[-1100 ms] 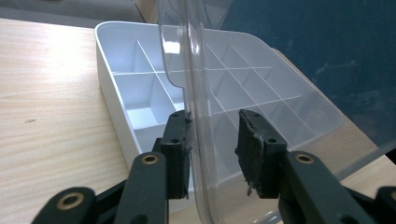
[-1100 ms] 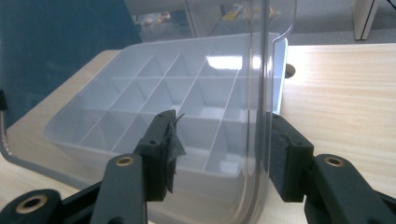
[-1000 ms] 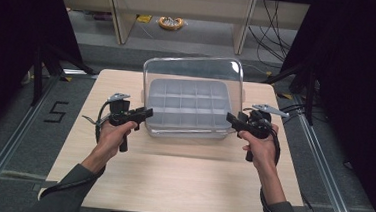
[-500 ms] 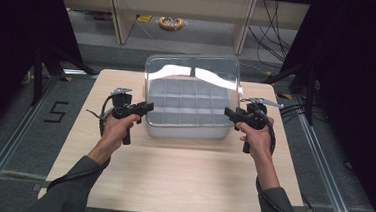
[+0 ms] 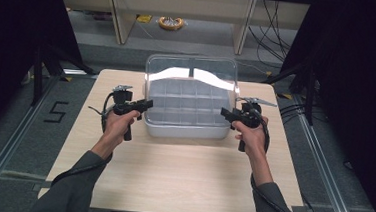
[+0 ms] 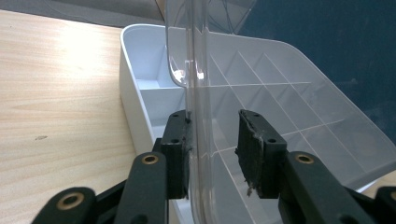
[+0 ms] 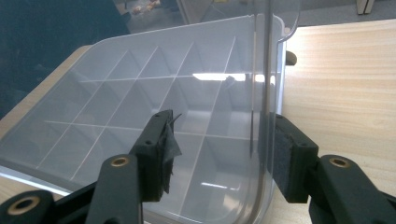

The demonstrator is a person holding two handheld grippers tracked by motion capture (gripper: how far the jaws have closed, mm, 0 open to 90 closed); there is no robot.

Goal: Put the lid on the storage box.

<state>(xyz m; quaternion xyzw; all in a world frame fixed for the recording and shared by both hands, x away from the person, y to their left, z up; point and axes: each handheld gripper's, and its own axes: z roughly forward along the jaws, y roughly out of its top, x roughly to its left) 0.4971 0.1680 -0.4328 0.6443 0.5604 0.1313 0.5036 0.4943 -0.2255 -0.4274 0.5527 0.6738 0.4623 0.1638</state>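
Holding my two grippers at either end of the compartment box [image 5: 187,117], I have it between them near the far middle of the bench [image 5: 181,180]. The box is white plastic, split by thin dividers into rows of compartments, and its clear lid [image 5: 192,75] stands raised over the far side of the box. My left gripper [image 5: 147,104] sits at the box's left end; in the left gripper view its jaws are spread, with the lid's curved edge [image 6: 198,116] passing between them, hard against the left pad [image 6: 180,154] and clear of the right one. My right gripper [image 5: 224,113] sits at the box's right end; in the right gripper view its jaws are also spread, straddling the lid's edge [image 7: 264,116], which runs just beside the right pad [image 7: 285,161], though I cannot tell whether they touch.
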